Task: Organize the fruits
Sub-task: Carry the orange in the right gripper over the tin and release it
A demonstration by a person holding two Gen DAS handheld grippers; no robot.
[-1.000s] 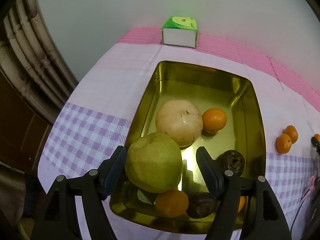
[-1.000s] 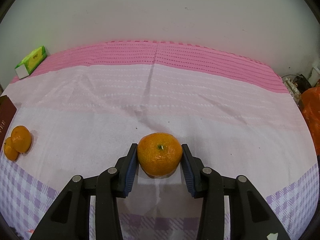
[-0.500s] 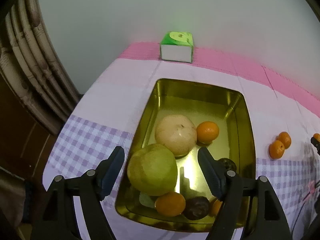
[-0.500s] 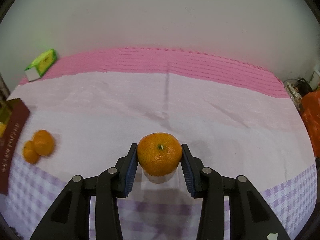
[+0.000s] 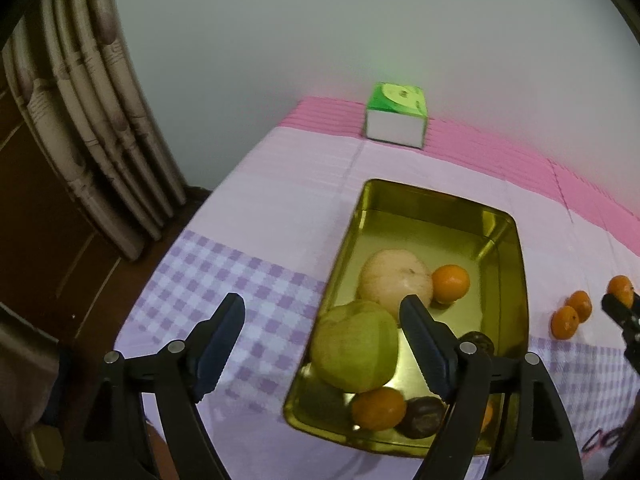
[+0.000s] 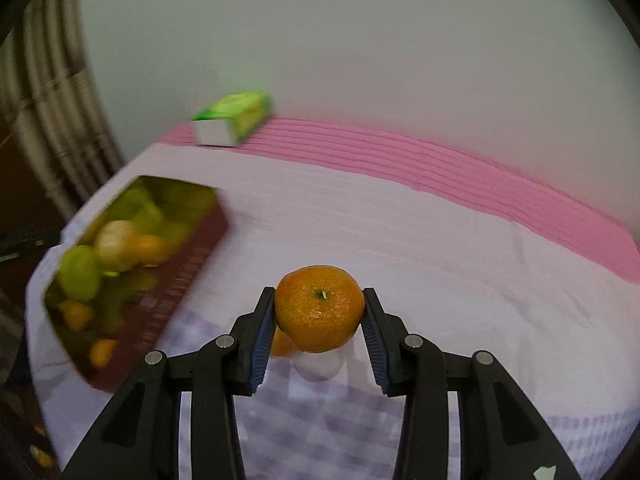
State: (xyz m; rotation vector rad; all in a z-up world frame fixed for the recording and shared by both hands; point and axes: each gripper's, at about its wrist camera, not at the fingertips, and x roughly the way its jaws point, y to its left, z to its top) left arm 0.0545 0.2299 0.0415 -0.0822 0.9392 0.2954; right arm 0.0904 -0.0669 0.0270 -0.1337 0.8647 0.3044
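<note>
Gripping a tangerine at centre frame of the right wrist view, the right gripper was closed on the fruit, one blue pad pressed to each flank and the stem scar turned toward the camera. The fruit was held clear of the cloth, presumably so that it could be carried over a wall and not rolled. A sliver of another orange fruit was seen just below and left of it. To the left of the frame, blurred, lay the tin, its dark outer wall facing the jaws and fruit visible inside; it was judged to be where the tangerine was being taken.

In the left wrist view the left gripper was seen with its jaws wide apart, having just been opening, and nothing was pressed between the pads. Only purple-checked cloth and the tin's near-left edge showed between them. The green pear lay beyond, inside the tin, right of lower centre. It was judged to have been let go there. Beside the pear rested a pale round fruit, tangerines and dark fruits, packed toward the near end, so that the far end was left bare for more.

At the right edge two loose tangerines lay touching on the cloth, not yet gathered. A green box stood at upper centre against the wall.
</note>
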